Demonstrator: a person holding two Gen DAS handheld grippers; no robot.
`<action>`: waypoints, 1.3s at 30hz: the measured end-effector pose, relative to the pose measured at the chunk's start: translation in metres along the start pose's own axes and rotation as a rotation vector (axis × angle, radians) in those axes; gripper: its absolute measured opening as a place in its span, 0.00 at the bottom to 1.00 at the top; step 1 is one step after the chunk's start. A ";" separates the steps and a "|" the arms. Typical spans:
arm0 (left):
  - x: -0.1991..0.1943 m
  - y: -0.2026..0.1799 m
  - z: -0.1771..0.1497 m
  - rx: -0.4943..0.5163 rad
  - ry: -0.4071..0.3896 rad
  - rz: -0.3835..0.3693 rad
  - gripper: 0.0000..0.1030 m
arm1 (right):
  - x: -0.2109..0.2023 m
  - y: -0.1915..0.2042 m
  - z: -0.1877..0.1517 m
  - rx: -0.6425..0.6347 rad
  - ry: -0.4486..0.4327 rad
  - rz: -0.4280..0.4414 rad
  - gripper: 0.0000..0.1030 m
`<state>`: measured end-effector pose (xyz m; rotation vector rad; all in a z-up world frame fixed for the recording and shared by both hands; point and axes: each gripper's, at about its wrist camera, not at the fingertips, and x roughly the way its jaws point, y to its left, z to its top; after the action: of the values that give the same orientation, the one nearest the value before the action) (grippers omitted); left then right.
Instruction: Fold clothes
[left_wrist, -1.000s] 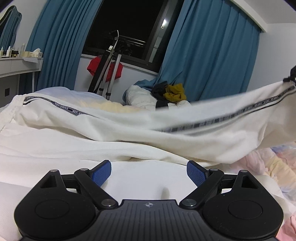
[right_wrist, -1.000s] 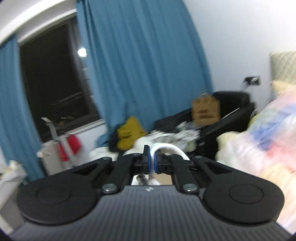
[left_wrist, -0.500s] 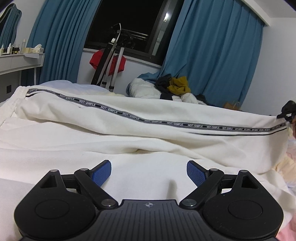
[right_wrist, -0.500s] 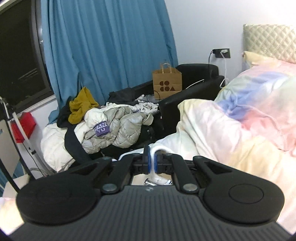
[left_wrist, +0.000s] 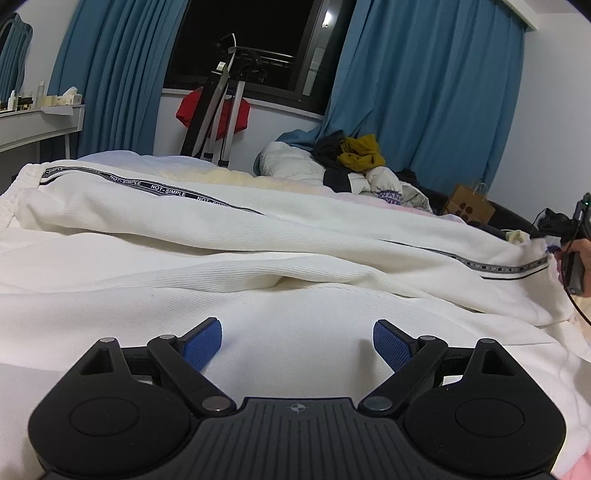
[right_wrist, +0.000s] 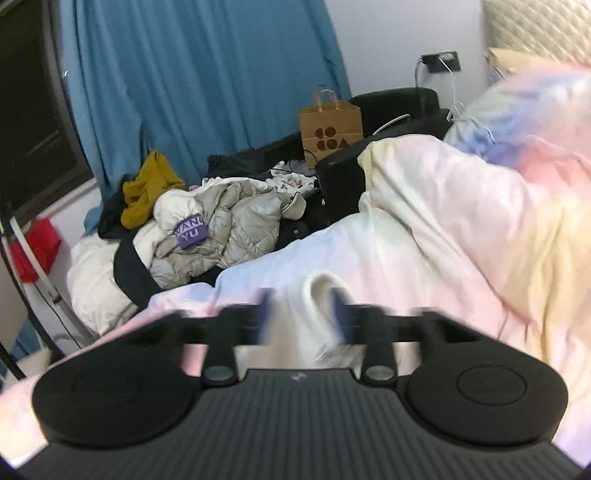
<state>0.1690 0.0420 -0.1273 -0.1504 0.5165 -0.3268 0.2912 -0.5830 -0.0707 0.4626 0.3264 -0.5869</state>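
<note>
White trousers (left_wrist: 258, 236) with a black lettered side stripe lie spread across the bed, one leg folded over along their length. My left gripper (left_wrist: 297, 341) hovers low over the near white cloth, open, with nothing between its blue pads (left_wrist: 203, 341). In the left wrist view my right gripper (left_wrist: 570, 251) sits at the far right by the trouser hem, held by a hand. In the right wrist view the right gripper (right_wrist: 303, 314) is blurred and its jaws are opening. A loop of white hem (right_wrist: 325, 291) stands loose between them over the pastel duvet (right_wrist: 461, 221).
Beyond the bed's far edge is a heap of jackets and clothes (right_wrist: 207, 229), a brown paper bag (right_wrist: 330, 127) and a black chair (right_wrist: 399, 107). Blue curtains (left_wrist: 424, 110) flank a dark window. A metal stand (left_wrist: 218, 114) with a red cloth and a white desk (left_wrist: 40, 122) stand at the left.
The lifted trouser leg has come down and now lies flat across the bed. The right gripper sank to the duvet, and its jaws, shut on the hem before, have parted.
</note>
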 end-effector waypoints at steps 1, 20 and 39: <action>-0.001 0.000 0.000 -0.002 -0.001 -0.002 0.88 | -0.006 -0.001 -0.002 0.001 -0.026 0.011 0.81; -0.038 0.003 0.009 -0.078 -0.020 0.019 0.88 | -0.108 -0.092 -0.109 0.506 0.091 0.045 0.70; -0.064 0.024 0.022 -0.207 -0.037 0.104 0.88 | -0.094 -0.098 -0.126 0.448 0.091 -0.005 0.07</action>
<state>0.1337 0.0882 -0.0845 -0.3283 0.5190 -0.1678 0.1383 -0.5487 -0.1694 0.9215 0.2821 -0.6462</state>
